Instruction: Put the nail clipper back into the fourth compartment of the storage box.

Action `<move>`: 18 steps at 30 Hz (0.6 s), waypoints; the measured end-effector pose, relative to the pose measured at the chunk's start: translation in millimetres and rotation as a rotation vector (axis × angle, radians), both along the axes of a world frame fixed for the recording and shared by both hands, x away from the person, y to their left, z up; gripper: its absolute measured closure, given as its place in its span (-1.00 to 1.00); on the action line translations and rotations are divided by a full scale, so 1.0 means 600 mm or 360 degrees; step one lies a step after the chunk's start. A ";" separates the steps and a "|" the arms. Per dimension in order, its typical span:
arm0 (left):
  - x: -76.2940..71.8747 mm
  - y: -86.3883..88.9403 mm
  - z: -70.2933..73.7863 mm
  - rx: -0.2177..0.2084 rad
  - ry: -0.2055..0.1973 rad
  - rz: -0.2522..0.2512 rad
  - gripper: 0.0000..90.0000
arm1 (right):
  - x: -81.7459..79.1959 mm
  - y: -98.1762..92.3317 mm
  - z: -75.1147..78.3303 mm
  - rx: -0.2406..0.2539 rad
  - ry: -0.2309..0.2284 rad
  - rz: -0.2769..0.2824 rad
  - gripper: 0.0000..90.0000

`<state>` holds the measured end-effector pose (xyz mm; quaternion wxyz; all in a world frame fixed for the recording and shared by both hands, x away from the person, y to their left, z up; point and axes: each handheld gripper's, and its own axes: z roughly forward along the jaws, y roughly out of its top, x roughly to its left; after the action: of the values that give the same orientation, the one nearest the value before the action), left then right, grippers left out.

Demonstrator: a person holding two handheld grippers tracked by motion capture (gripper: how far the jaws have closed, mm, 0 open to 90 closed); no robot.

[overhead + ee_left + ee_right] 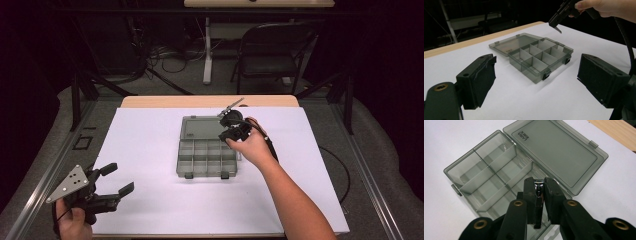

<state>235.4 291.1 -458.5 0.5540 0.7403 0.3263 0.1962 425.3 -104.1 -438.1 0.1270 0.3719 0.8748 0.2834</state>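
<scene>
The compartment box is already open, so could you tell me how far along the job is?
Done: the compartment box lies open on the white sheet, lid flat behind it, compartments apparently empty. In hand: the right gripper is shut on a small metal item, above the box's compartments. Left: setting that item into a compartment. The left gripper waits open, apart from the box.

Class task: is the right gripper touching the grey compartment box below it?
Apart. In the left gripper view, the right gripper hangs above the compartment box with white table showing between them.
</scene>
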 end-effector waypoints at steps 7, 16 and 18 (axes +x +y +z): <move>0.000 -0.001 0.000 -0.0002 0.0000 -0.0002 -0.68 | 0.008 0.002 -0.008 0.0013 -0.0003 -0.0044 0.79; 0.000 0.000 0.000 -0.0001 -0.0001 -0.0002 -0.68 | 0.019 -0.005 -0.025 0.0023 -0.0017 -0.0092 0.79; 0.000 -0.001 0.000 -0.0001 0.0000 -0.0001 -0.68 | 0.020 -0.006 -0.030 0.0025 -0.0011 -0.0104 0.79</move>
<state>235.6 290.8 -458.8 0.5543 0.7402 0.3262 0.1960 437.5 -108.0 -455.9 0.1364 0.4002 0.8595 0.2872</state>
